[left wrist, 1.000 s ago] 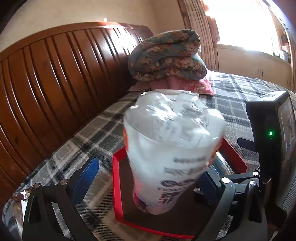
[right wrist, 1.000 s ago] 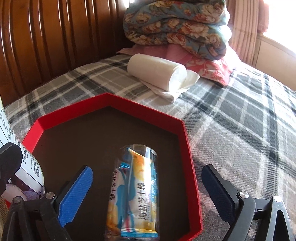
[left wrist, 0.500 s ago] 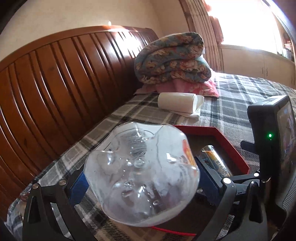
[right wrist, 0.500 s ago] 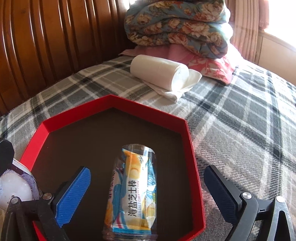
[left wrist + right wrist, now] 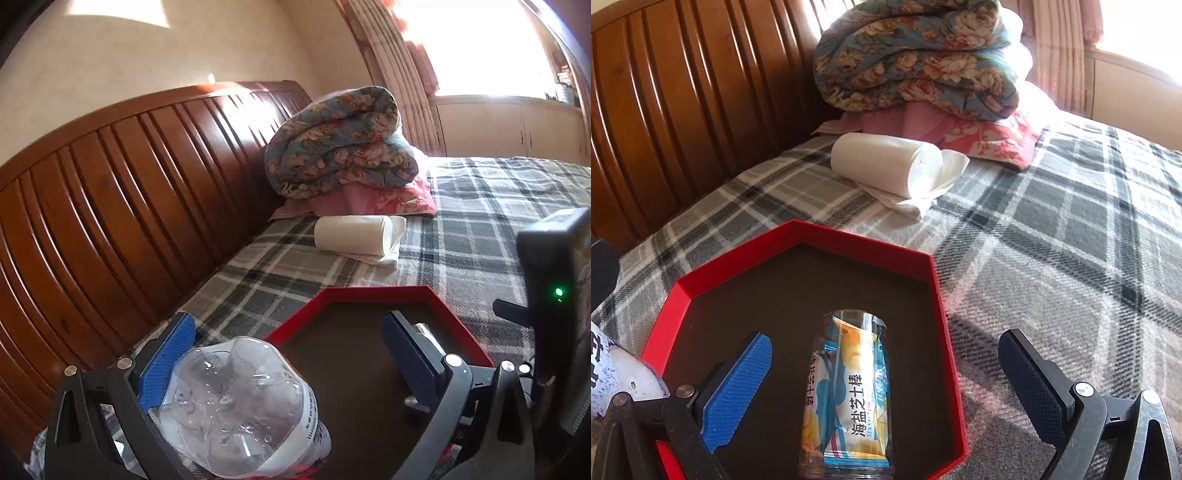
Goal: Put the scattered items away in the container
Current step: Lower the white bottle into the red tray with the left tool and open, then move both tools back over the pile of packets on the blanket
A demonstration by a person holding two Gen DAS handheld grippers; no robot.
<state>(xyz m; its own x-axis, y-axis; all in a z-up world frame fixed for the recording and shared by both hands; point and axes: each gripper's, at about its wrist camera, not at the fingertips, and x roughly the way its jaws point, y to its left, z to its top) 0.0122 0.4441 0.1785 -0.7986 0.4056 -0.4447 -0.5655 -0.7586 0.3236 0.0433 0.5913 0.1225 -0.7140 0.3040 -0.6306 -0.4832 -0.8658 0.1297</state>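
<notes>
A red hexagonal tray (image 5: 938, 291) with a dark floor lies on the plaid bed. A clear cup with a snack packet (image 5: 847, 398) lies on its side inside it. My right gripper (image 5: 882, 384) hangs open over that cup, not touching it. My left gripper (image 5: 291, 363) is open. A clear plastic bottle (image 5: 236, 406) lies bottom-up between its fingers, against the left pad, at the tray's near left edge (image 5: 299, 317). The bottle's label shows at the left edge of the right wrist view (image 5: 605, 369). A white paper roll (image 5: 886, 164) lies on the bed beyond the tray.
A folded floral quilt (image 5: 916, 55) sits on a pink pillow (image 5: 982, 133) at the head of the bed. A wooden headboard (image 5: 110, 206) runs along the left. The right gripper's body (image 5: 554, 295) stands close at the right of the left wrist view.
My left gripper lowered the bottle, tipped it over and opened; the bottle now rests low at the tray's edge. My right gripper drew back slightly and stayed open.
</notes>
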